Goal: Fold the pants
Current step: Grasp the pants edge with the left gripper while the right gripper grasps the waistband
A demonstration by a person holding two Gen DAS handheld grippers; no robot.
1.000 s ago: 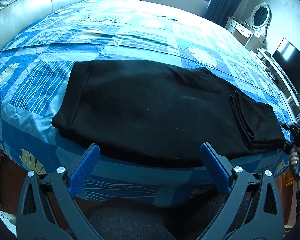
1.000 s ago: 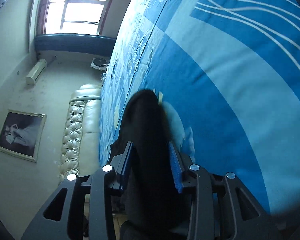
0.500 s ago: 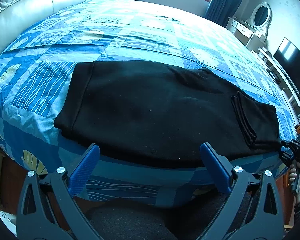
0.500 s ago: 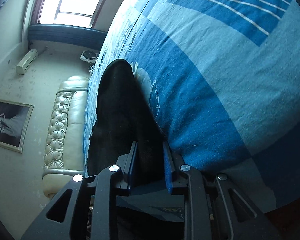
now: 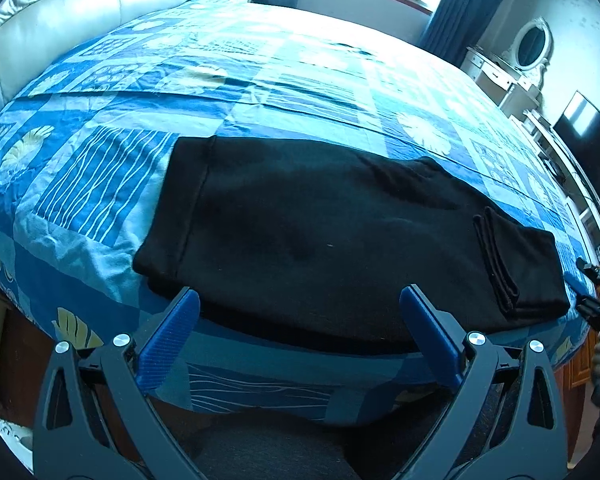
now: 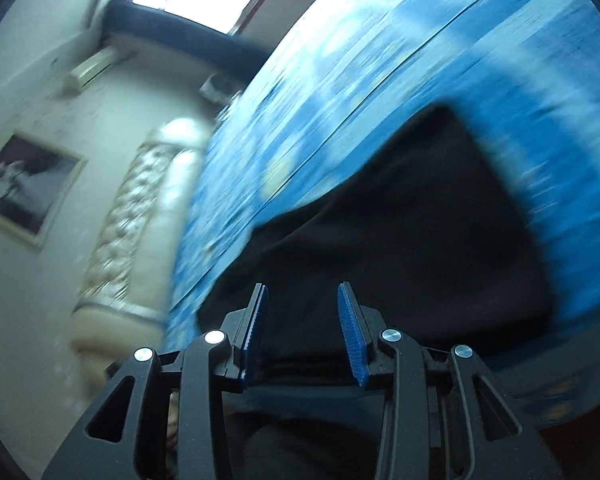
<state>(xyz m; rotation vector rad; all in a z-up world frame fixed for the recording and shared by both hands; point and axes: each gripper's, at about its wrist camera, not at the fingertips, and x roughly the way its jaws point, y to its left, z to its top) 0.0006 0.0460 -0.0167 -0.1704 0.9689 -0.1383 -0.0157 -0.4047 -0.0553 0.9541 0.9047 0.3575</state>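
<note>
The black pants (image 5: 340, 240) are lying flat along the near edge of the bed (image 5: 260, 80), cuff end doubled over. The left claw (image 5: 300, 344) is hanging wide apart, empty; the right claw (image 6: 302, 332), jaws just opening, is gripping nothing.

From the bed's (image 5: 100, 184) near edge we look across it; our right view, blurred, shares the pants (image 5: 320, 232).
</note>
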